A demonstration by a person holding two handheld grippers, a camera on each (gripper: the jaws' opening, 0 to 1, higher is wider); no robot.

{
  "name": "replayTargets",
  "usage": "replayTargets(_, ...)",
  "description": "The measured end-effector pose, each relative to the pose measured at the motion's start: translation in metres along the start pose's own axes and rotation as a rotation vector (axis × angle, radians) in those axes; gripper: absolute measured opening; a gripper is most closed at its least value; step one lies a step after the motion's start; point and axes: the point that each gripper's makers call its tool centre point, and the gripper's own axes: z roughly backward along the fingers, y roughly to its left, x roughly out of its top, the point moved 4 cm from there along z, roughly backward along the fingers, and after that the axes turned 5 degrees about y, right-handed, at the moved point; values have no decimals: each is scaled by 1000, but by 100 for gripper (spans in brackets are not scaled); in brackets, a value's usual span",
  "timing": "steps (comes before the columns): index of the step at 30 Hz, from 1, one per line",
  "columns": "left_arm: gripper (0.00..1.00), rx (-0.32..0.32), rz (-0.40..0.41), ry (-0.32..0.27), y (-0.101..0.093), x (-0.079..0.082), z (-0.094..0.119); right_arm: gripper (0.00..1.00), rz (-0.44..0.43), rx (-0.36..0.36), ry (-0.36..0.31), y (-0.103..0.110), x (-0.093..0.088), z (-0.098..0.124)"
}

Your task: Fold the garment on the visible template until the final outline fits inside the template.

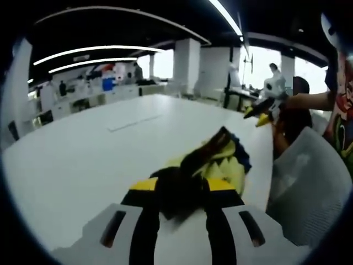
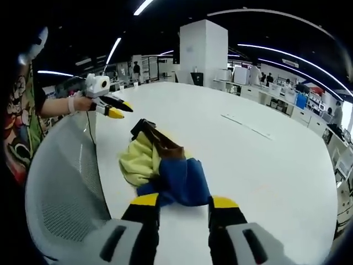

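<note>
Soft, limp yellow/blue/brown garment (image 2: 160, 165) lies bunched on white counter (image 2: 265, 165) nr its edge, left claw (image 1: 179, 190) clenched on dark fabric, right claw (image 2: 185, 201) spread round blue hem, so prob best gripped at corners/hems.

crumpled yellow-blue-brown garment (image 2: 161, 168), table (image 2: 265, 165) edge

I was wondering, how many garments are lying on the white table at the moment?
1. A single crumpled garment, yellow, blue and brown, lies near the table edge beside the mesh chair, just ahead of the right gripper. The heap may hide more folds.
</note>
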Motion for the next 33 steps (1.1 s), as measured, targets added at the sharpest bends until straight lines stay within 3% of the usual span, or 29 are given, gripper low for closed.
replayTargets(7,25,-30,-7,50,-10,-2,-16,27,19,37,18,9,6,-19)
replayTargets(10,23,-37,0,60,-11,-3,-21,18,19,49,15,8,7,-23)
replayTargets(12,23,-37,1,65,-10,-4,-24,19,8,51,11,7,7,-26)
replayTargets(17,21,-54,6,90,-11,-5,-30,15,-15,68,28,2,2,-39)
replayTargets(22,19,-72,2,140,-10,-19,-39,12,-39,79,43,3,-9,-50)
replayTargets(33,14,-67,-15,155,-14,-16,-46,8,-54,80,37,2,-12,-56)
